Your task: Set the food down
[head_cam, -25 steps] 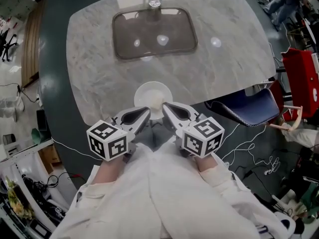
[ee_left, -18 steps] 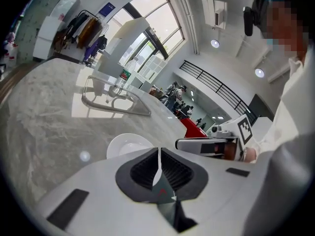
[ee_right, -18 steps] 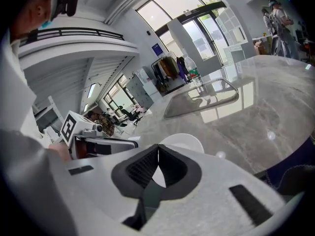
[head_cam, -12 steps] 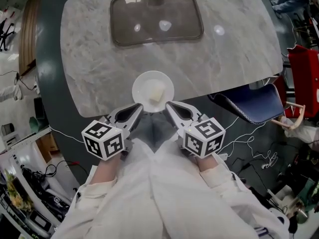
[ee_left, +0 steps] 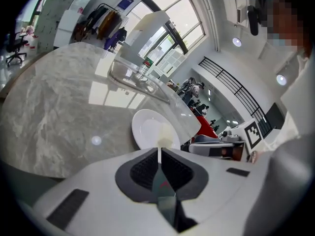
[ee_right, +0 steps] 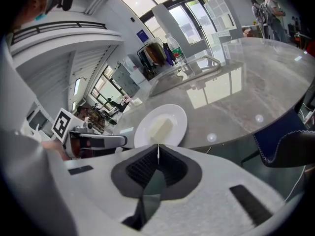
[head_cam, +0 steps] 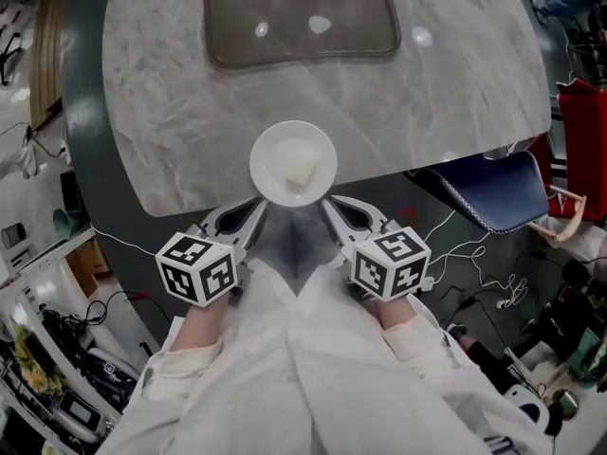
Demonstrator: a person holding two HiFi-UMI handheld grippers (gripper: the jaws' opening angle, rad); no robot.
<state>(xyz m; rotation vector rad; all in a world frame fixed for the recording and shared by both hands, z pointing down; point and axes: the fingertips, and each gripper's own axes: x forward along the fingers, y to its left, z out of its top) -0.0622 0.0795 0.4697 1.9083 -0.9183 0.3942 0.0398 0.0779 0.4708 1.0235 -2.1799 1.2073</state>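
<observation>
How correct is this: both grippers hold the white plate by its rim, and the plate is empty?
Not empty. The left gripper and right gripper hold the white plate by its rim, but a pale food block lies on it: see the head view.

Table top: grey veined stone, polished, with lamp glare on it.
Tray: smoked, see-through, glossy; plastic or glass cannot be told.
Plate: white, smooth, glazed look.
Food: pale yellow block, matt.
Left gripper and right gripper: white matt plastic shells; pads black, ribbed, rubber-like.
Marker cubes: matt, black print on white.
Sleeves: white cloth, creased.
Chair: blue cloth, pale stitched edge.
</observation>
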